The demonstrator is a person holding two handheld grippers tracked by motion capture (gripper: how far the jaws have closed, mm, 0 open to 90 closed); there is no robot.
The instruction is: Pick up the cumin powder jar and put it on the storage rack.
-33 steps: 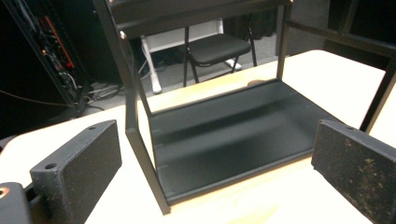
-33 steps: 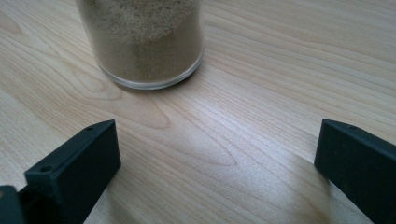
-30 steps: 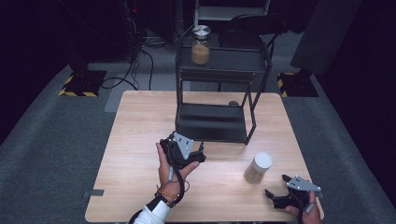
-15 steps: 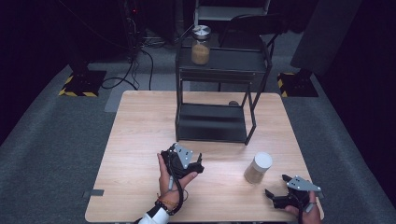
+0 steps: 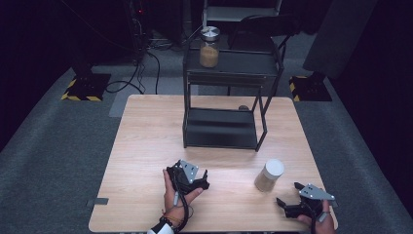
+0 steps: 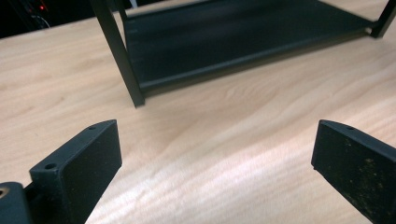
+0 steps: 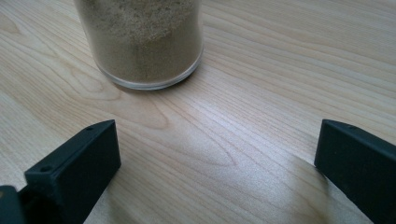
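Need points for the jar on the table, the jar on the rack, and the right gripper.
jar on the table (image 5: 269, 176): high view, on its glass side below the white lid.
jar on the rack (image 5: 209, 54): high view, on its filled glass body.
right gripper (image 5: 286, 206): high view, midway between its open fingertips.

Both grippers, left (image 5: 187, 179) and right (image 5: 303, 204), are black, each topped with a grey three-cornered plate; the jaws carry small screw holes.
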